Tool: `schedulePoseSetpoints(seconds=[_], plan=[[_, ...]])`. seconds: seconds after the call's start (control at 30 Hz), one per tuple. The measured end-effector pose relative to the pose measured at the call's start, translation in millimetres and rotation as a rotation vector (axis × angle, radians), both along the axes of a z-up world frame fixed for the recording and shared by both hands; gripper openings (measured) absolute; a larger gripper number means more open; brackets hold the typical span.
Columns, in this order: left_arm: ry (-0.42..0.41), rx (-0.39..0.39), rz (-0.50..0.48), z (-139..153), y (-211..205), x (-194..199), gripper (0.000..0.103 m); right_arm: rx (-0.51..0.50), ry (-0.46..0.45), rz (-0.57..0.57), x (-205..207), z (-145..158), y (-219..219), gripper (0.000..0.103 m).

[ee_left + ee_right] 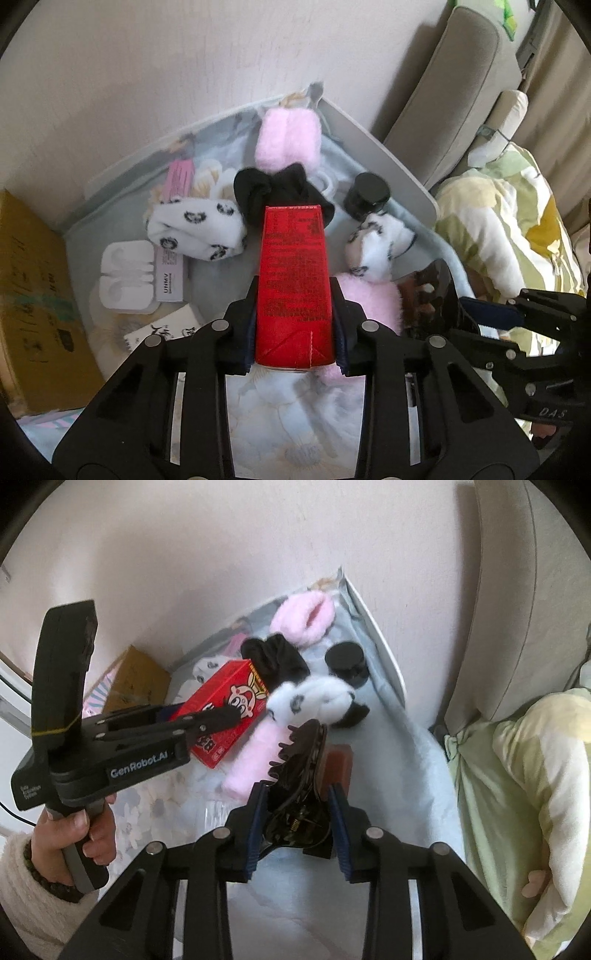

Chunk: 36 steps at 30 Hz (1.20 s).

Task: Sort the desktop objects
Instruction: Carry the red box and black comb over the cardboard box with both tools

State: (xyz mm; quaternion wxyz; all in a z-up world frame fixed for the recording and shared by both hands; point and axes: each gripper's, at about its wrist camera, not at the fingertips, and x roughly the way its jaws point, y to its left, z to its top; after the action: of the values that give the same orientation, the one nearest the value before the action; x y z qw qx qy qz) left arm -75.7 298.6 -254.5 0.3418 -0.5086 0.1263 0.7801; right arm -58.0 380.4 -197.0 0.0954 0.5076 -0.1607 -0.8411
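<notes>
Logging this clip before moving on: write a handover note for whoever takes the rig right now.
Left tool: shut on the red box, held above the table.
Right tool: shut on the brown hair claw.
On the cloth-covered table: pink fluffy socks, black sock, white patterned socks, black jar, earbud tray.
Done: both items picked. Left: place both, then sort the rest.

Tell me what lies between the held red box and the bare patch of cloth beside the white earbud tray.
Nothing visible blocks it. The left claw grips the red box above the cloth; the white patterned sock lies just beyond that patch, the earbud tray and a pink-white pack to its left.
</notes>
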Motion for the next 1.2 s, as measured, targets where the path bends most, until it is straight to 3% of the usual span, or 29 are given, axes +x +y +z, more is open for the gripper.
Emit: schedulePoseSetpoints(seconds=[0.23, 0.47, 0.8, 1.2], plan=[[0.049, 0.013, 0.008, 41.0, -5.2, 0.1, 0.029, 0.025, 0.033, -0.002, 0.0, 28.7, 5.5, 0.031], [0.077, 0.029, 0.007, 87.2, -37.8, -4.2, 0.029, 0.081, 0.024, 0.045, -1.8, 64.8, -14.1, 0.031], [0.088, 0.041, 0.023, 142.9, -84.3, -9.3, 0.029, 0.096, 0.086, 0.06, -13.3, 135.3, -41.3, 0.031], [0.164, 0.073, 0.112, 182.9, -157.1, -26.8, 0.029, 0.092, 0.122, 0.096, -37.5, 182.8, -88.2, 0.031]])
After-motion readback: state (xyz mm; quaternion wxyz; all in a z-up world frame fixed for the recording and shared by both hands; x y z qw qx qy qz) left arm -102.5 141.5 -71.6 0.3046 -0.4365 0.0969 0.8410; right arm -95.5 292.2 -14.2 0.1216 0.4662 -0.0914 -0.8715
